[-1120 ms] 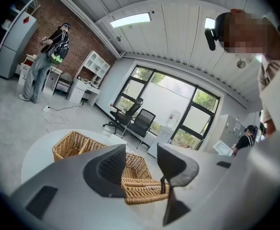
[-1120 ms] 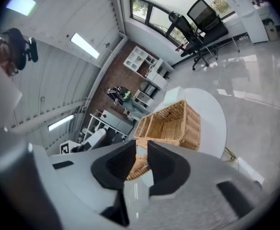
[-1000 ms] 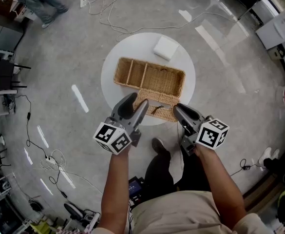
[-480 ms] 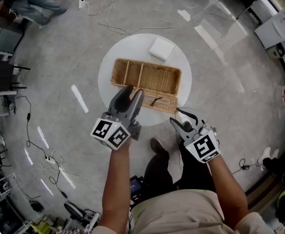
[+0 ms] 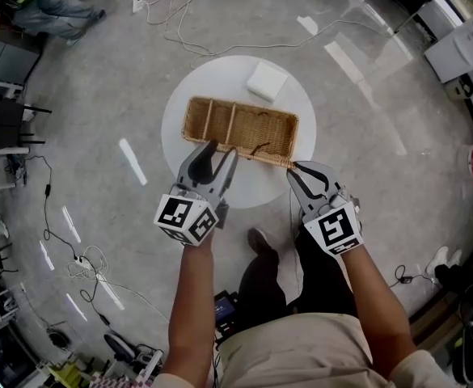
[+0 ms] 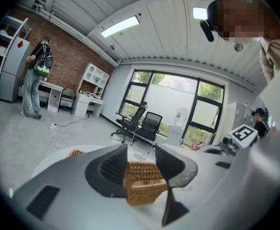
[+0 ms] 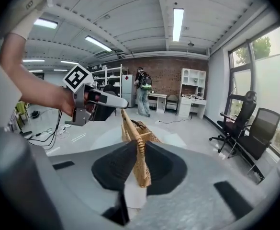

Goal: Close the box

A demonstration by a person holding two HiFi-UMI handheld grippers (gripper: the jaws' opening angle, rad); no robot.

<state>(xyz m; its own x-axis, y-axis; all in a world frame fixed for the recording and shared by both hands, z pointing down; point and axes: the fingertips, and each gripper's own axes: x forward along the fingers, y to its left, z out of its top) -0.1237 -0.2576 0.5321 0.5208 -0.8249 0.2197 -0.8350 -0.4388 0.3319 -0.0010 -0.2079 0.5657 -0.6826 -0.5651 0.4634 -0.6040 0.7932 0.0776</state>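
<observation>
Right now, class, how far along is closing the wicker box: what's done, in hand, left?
Done: the lid is raised on edge along the near side of the box. In hand: the left gripper and the right gripper each clamp the lid's edge. Left: tip it over the open compartments and lower it shut.

No words, brand names or numbers can be read in any view; the only sign-like marks are black-and-white square code patterns. In the head view, one patterned cube (image 5: 187,219) sits on the left gripper (image 5: 222,148), lower centre-left; a second cube (image 5: 333,230) sits on the right gripper (image 5: 305,168), lower centre-right. In the left gripper view, a red mark (image 6: 20,43) on a grey cabinet (image 6: 8,71) at upper left carries no legible lettering.
</observation>
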